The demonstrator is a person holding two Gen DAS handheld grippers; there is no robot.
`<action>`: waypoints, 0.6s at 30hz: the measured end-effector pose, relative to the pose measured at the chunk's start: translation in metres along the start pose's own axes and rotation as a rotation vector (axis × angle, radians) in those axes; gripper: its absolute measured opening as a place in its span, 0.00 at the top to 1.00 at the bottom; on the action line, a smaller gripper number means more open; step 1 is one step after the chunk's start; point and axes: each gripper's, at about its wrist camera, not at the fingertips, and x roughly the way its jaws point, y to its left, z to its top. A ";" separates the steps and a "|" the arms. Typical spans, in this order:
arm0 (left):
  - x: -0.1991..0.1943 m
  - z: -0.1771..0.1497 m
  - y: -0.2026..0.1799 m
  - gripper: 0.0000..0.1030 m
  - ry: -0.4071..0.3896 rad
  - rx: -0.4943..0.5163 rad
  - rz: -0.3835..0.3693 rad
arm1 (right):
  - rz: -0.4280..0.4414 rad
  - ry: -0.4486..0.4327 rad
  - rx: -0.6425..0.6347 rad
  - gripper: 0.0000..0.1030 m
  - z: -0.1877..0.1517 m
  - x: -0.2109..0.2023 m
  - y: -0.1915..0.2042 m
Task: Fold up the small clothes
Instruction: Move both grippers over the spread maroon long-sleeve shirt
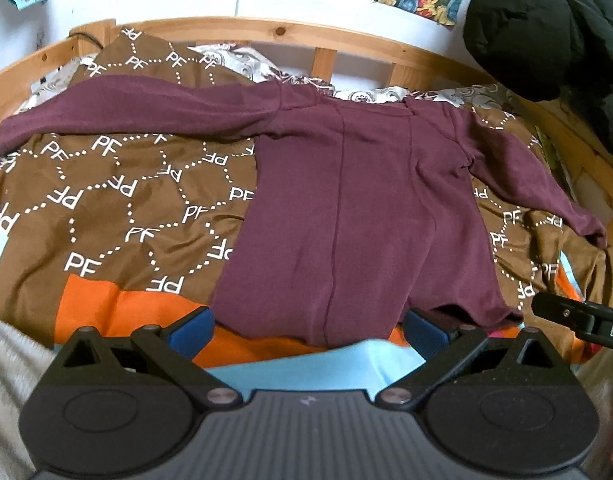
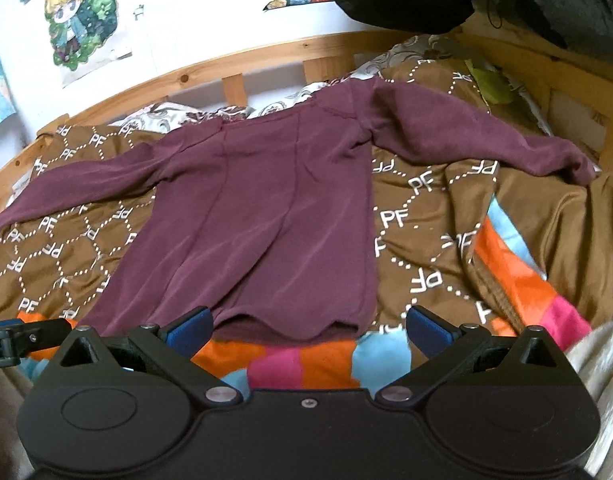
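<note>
Garment: the maroon long-sleeved top point(image 1: 346, 208) lies flat across the middle of both views, collar toward the top of the frame, hem toward the bottom, both sleeves spread wide.
Surface: a brown bedspread point(image 1: 118, 200) printed with white letters, over an orange, pink and blue blanket point(image 2: 298, 364) (it peeks out along the bottom edge), with a wooden bed rail point(image 1: 266, 32) curving across the top.
Left gripper point(image 1: 306, 328): fingers wide apart, nothing between them, poised just at the hem at bottom centre of the left wrist view.
Right gripper point(image 2: 306, 330): likewise spread and empty, sitting at the hem's scalloped edge at bottom centre of its own view.
Step in hand: looks like the setup for the first fold; nothing is folded yet, so the task is barely begun.
Sleeves: the left sleeve point(image 1: 118, 116) reaches the left edge of the left wrist view; the right sleeve point(image 2: 486, 144) runs to the right edge of the right wrist view, its cuff bunched.
How to do it well: pinch both layers of fabric, not just the top one; take hold at matching points so the fold line stays straight; keep clear of the bedspread underneath, which could get caught.
Risk: the fabric looks soft and may slump.
</note>
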 end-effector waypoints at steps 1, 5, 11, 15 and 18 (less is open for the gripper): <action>0.003 0.005 0.000 0.01 0.004 -0.005 0.000 | -0.001 0.000 0.007 0.00 0.004 0.001 -0.002; 0.014 0.024 -0.004 0.01 0.009 -0.007 0.014 | 0.001 0.004 0.019 0.00 0.020 0.007 -0.008; 0.041 0.057 -0.017 0.01 0.014 0.037 0.033 | -0.024 -0.006 0.010 0.00 0.040 0.020 -0.022; 0.059 0.072 -0.026 0.01 -0.003 0.076 0.039 | -0.051 -0.005 0.017 0.00 0.055 0.033 -0.033; 0.070 0.083 -0.030 0.01 -0.044 0.086 0.034 | -0.081 -0.009 0.001 0.00 0.065 0.042 -0.041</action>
